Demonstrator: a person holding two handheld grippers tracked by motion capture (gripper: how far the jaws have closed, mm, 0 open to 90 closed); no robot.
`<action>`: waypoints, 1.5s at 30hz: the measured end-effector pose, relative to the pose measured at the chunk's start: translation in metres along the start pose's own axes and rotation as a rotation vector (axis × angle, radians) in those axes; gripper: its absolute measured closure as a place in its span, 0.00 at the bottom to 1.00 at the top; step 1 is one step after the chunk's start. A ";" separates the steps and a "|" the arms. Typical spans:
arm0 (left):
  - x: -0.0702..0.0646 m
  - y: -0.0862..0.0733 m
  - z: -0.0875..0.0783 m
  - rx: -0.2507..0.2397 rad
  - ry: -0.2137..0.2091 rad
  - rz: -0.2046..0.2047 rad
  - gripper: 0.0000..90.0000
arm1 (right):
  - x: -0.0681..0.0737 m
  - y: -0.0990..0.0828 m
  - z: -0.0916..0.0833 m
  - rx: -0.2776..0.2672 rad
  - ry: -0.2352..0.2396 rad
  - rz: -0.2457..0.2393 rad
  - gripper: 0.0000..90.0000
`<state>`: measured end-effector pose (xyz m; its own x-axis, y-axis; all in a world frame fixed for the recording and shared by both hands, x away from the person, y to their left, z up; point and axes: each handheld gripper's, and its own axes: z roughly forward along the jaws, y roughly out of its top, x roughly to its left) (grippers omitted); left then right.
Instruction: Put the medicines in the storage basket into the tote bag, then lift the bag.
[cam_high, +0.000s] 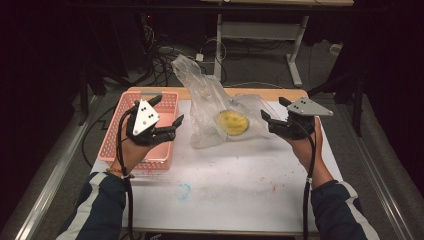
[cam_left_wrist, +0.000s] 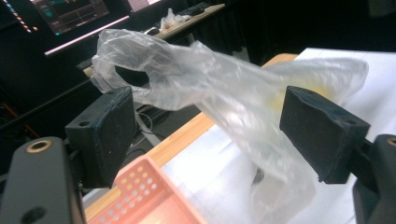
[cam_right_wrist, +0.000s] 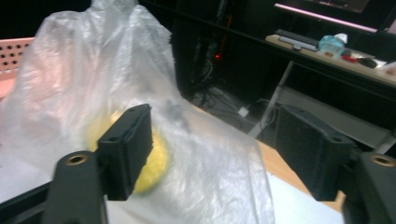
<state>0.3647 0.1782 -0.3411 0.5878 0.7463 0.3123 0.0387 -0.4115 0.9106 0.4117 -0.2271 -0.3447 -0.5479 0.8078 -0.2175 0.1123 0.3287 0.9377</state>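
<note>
From the high view the clear plastic bag (cam_high: 215, 105) sits around 12 o'clock on the white table (cam_high: 235, 175), standing up crumpled, with a yellow round thing (cam_high: 232, 122) inside near its base. The left gripper (cam_high: 167, 115) hovers at about 10 o'clock over the edge of the pink basket (cam_high: 162, 100), jaws spread wide, nothing in them. The right gripper (cam_high: 276, 111) is at 2 o'clock just beside the bag's right edge, jaws also wide and not pinching anything.

The left gripper view adds the bag's (cam_left_wrist: 224, 88) top flopping across between its jaws, plus a corner of the basket (cam_left_wrist: 140, 191) at 7 o'clock. The right gripper view gets the yellow thing (cam_right_wrist: 154, 163) up close, but its left jaw covers part of it and the plastic (cam_right_wrist: 93, 79) blurs it, so I can't tell what it really is. Whether the bag's edge touches that jaw is hard to make out.
</note>
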 end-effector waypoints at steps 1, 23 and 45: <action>-0.003 -0.004 -0.002 0.003 0.002 0.008 0.20 | 0.001 -0.002 -0.003 -0.003 0.009 -0.001 0.28; -0.060 -0.076 -0.027 0.134 -0.070 0.054 0.20 | 0.040 -0.063 -0.070 -0.008 0.107 -0.075 0.18; -0.079 -0.112 -0.036 0.234 -0.095 0.069 0.16 | 0.058 -0.127 -0.101 0.046 0.102 -0.074 0.18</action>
<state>0.2854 0.1840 -0.4578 0.6685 0.6642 0.3346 0.1754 -0.5781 0.7969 0.2820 -0.2709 -0.4489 -0.6374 0.7272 -0.2547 0.1051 0.4096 0.9062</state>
